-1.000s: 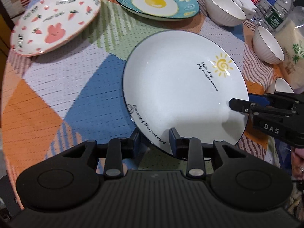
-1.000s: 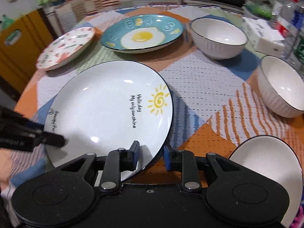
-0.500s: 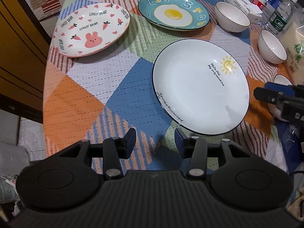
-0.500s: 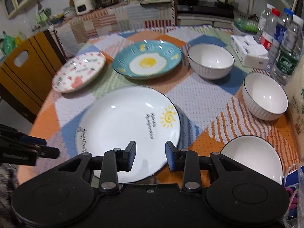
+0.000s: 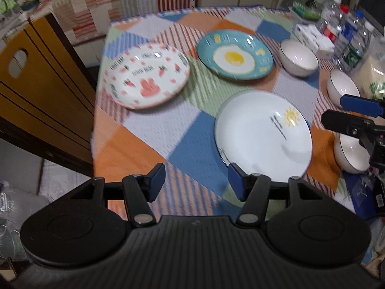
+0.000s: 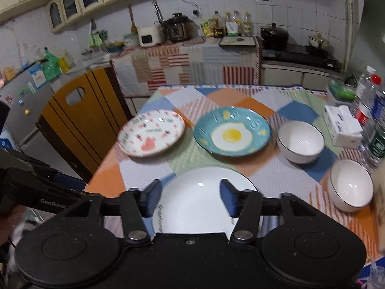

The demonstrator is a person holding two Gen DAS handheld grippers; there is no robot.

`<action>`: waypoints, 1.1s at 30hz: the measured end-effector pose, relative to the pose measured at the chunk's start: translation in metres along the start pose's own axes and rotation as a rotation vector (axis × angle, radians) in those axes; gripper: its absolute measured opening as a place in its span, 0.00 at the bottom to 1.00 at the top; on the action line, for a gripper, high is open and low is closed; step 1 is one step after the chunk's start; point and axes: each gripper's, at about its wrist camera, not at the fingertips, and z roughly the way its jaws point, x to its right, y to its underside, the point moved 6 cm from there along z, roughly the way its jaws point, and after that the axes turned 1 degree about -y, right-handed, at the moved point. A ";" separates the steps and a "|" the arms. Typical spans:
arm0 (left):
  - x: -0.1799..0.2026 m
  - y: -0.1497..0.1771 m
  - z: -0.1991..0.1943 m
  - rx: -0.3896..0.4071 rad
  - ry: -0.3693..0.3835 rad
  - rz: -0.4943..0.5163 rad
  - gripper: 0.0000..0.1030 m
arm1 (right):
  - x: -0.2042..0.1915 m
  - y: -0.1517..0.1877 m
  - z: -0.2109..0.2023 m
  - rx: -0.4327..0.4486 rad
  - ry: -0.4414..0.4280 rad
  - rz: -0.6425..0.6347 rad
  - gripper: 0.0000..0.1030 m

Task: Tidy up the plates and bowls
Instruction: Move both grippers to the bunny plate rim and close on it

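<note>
The white plate (image 5: 262, 130) lies flat on the tablecloth (image 5: 149, 130), near the pink plate (image 5: 146, 78), blue egg plate (image 5: 235, 57) and three bowls (image 6: 300, 141). Its sun print sits toward the bowls. Left gripper (image 5: 196, 184) and right gripper (image 6: 190, 197) hang above it, jaws opening, empty.

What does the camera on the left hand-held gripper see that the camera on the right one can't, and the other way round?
Only the left wrist view shows the sun drawing on the white plate and a third white bowl at the table's near right.

Only the right wrist view shows the kitchen counter with a rice cooker, oil bottles and a black pot on the stove.

Both show the bunny plate, the fried-egg plate, two white bowls, the water bottles and the patchwork tablecloth.
</note>
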 end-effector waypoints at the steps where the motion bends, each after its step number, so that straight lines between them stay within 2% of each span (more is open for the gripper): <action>1: -0.006 -0.003 -0.003 0.009 -0.012 -0.007 0.56 | -0.003 -0.004 0.001 0.012 -0.008 -0.009 0.62; 6: -0.035 -0.017 -0.008 0.043 -0.041 -0.078 0.61 | -0.023 -0.018 0.007 0.041 -0.031 -0.073 0.64; 9: -0.049 -0.023 -0.010 0.064 -0.058 -0.078 0.63 | -0.037 -0.027 0.011 0.057 -0.044 -0.119 0.65; 11: -0.057 -0.027 -0.010 0.078 -0.067 -0.061 0.65 | -0.045 -0.033 0.013 0.083 -0.047 -0.154 0.70; 15: -0.071 -0.038 -0.008 0.126 -0.068 -0.047 0.70 | -0.058 -0.049 0.026 0.155 -0.049 -0.208 0.73; 18: -0.083 -0.050 0.002 0.167 -0.060 -0.040 0.71 | -0.062 -0.061 0.038 0.253 -0.065 -0.235 0.75; 20: -0.091 -0.058 0.012 0.194 -0.034 -0.031 0.71 | -0.062 -0.069 0.052 0.316 -0.068 -0.219 0.82; 22: -0.099 -0.065 0.028 0.195 -0.014 -0.024 0.71 | -0.057 -0.075 0.074 0.331 -0.094 -0.166 0.82; 24: -0.108 -0.071 0.042 0.192 0.005 -0.029 0.71 | -0.055 -0.077 0.098 0.285 -0.125 -0.098 0.82; 26: -0.118 -0.076 0.057 0.197 0.038 -0.023 0.71 | -0.051 -0.076 0.128 0.191 -0.145 -0.009 0.82; 30: -0.135 -0.079 0.085 0.195 0.062 -0.013 0.72 | -0.041 -0.063 0.177 0.044 -0.196 0.178 0.81; 33: -0.149 -0.079 0.107 0.173 0.055 -0.030 0.71 | -0.038 -0.049 0.208 -0.029 -0.200 0.261 0.78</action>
